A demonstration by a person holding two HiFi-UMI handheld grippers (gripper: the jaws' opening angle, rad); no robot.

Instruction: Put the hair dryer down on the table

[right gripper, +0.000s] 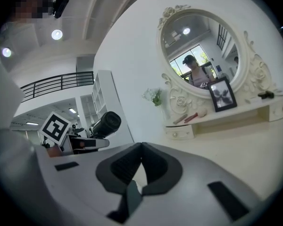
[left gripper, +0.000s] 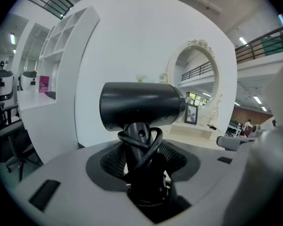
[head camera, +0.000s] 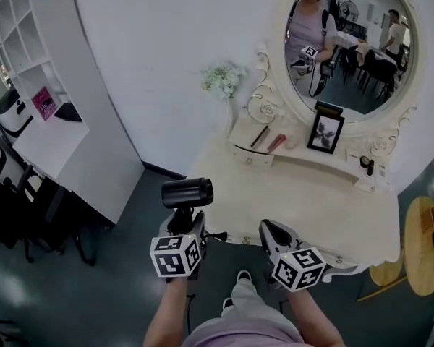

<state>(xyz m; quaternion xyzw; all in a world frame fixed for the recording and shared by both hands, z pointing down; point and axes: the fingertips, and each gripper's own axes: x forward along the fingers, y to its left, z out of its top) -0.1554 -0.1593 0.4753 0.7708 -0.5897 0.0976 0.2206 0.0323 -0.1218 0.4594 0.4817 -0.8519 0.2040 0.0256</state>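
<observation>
A black hair dryer (head camera: 187, 192) stands upright in my left gripper (head camera: 182, 223), barrel level and its cord wound round the handle. In the left gripper view the jaws are shut on the hair dryer's (left gripper: 141, 102) handle, with the left gripper (left gripper: 141, 154) pads pressing it from both sides. It hangs in the air just off the front left corner of the cream dressing table (head camera: 311, 208), above the grey floor. My right gripper (head camera: 273, 230) hovers at the table's front edge, and in its own view the right gripper (right gripper: 140, 149) is shut on nothing. The hair dryer (right gripper: 106, 122) shows to its left.
An oval mirror (head camera: 351, 42) rises at the table's back, with a photo frame (head camera: 326, 130), small cosmetics and white flowers (head camera: 223, 78) on its raised shelf. A white shelf unit (head camera: 36, 63) and black chairs (head camera: 7, 194) stand left. A round wooden stool (head camera: 423, 244) is at the right.
</observation>
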